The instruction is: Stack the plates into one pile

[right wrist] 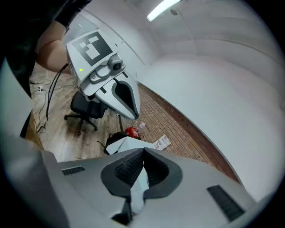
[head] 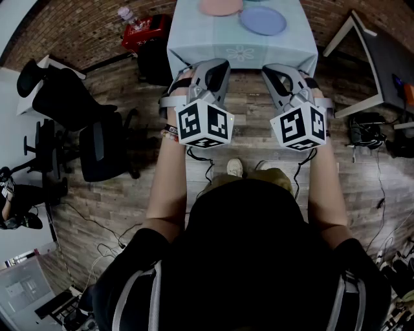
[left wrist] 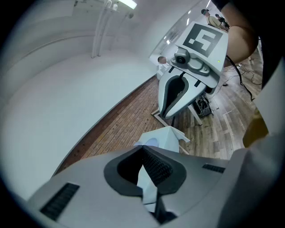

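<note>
We hold both grippers empty, each with its jaws pressed together. The left gripper (head: 218,63) and the right gripper (head: 272,68) sit side by side, tipped a little downward, over the floor (head: 249,123) short of the table (head: 194,39). Both plates lie well ahead of the jaws on that table. The pink plate (head: 221,6) is almost straight ahead of the left gripper. The blue plate (head: 263,21) is almost straight ahead of the right one and slightly nearer to it. The plates lie just beside each other, and we cannot tell whether their rims touch.

We judge that no stacking has begun and that the step in hand is the approach. To do it well, we step in until the table's near edge is below the grippers, so we are not reaching at full stretch. We spread the right jaws before they meet the blue plate's rim. We come in low and nearly level, so that one jaw slides under the near rim and the other over it. A plate held by its edge probably wants to droop, so we clamp firmly and lift only just clear. The left gripper keeps to its own side, ready to steady the pink plate. We centre blue over pink, lower it until it seats, and only then let go.
</note>
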The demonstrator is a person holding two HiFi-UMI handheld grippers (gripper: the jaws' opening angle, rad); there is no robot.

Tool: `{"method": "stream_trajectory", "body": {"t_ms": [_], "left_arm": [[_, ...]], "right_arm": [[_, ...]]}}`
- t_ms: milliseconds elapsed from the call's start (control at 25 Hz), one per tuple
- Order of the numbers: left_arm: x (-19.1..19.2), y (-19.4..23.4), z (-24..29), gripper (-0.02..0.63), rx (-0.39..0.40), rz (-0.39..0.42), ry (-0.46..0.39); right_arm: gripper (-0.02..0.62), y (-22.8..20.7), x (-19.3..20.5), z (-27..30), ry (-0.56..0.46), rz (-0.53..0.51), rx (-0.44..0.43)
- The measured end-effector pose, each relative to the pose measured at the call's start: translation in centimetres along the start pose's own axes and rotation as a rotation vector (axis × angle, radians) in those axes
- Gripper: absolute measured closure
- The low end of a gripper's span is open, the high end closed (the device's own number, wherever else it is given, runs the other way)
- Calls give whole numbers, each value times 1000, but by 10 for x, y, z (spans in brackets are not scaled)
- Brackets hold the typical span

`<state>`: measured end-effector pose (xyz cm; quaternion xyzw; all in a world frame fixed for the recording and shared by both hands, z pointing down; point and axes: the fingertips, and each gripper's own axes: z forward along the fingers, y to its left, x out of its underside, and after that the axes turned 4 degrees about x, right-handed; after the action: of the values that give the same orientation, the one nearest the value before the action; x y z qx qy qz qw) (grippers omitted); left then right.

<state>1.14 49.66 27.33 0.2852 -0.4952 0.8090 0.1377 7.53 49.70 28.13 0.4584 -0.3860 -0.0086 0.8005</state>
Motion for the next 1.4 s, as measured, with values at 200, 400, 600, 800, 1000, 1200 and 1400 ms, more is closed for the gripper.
{"method": "stream_trajectory", "body": {"t_ms": [200,400,600,800,1000,1200,1400], "left_arm": [[-1,5,5,584,3,-5,-11],[2,6,8,584,6,-5,-12],[8,15,14,584,8,-4,-15],[16,24,26,584,11,0,-23],[19,31,36,584,20,0,-36],[17,38,53,584,24,-2,-47],[15,45,75,584,26,3,-54]], "right_arm": [[561,-6,-3,6,-1,-2,6],[561,-7,-3,11,-2,-3,5],[560,-7,-8,22,-8,7,2],[560,-12,-3,37,6,20,7],[560,-19,1,46,36,17,32],[560,-38,11,53,52,36,69],[560,-55,17,66,10,99,87]]}}
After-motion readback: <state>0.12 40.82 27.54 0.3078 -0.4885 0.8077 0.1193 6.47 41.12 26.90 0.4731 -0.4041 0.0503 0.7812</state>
